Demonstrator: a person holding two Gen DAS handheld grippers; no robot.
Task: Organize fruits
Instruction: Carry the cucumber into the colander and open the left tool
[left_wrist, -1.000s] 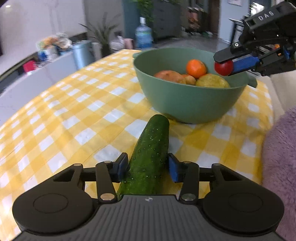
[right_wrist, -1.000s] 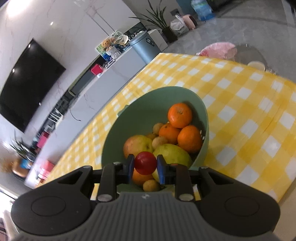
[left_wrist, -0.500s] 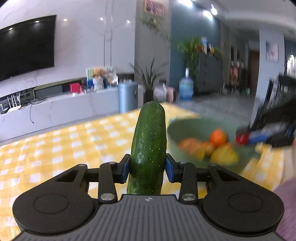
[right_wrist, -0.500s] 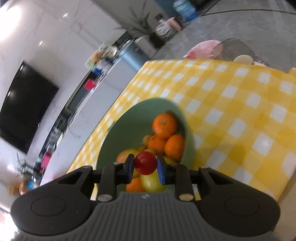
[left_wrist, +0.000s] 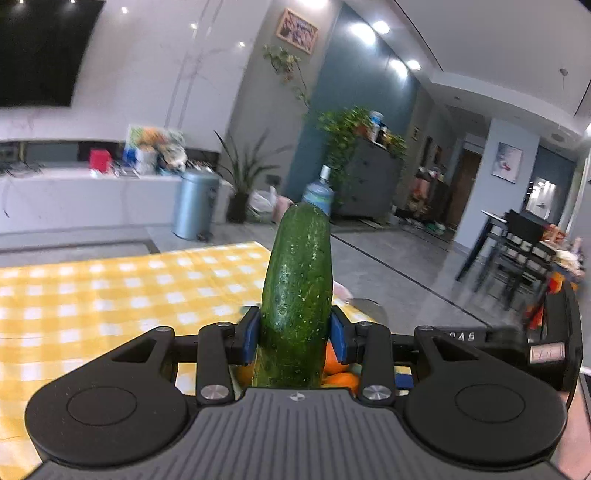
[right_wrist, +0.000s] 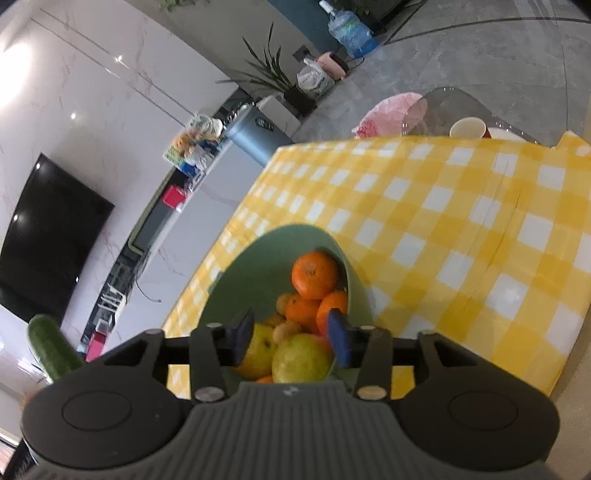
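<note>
My left gripper (left_wrist: 294, 334) is shut on a dark green cucumber (left_wrist: 297, 295), held up in the air and pointing forward; oranges (left_wrist: 340, 378) show just below it. The cucumber also shows at the left edge of the right wrist view (right_wrist: 51, 349). My right gripper (right_wrist: 291, 338) is open and empty above the green bowl (right_wrist: 258, 254). The bowl holds oranges (right_wrist: 314, 275), a yellow-green fruit (right_wrist: 301, 360) and several small fruits. The small red fruit is not visible.
The bowl stands on a yellow checked tablecloth (right_wrist: 443, 229). A glass table edge with a paper cup (right_wrist: 467, 127) and a pink bag (right_wrist: 391, 112) lies beyond the cloth. My right gripper's body (left_wrist: 517, 347) shows at the right of the left wrist view.
My right gripper has opened and the small red fruit has left its jaws. My left gripper has lifted the cucumber off the table and moved over the bowl.
</note>
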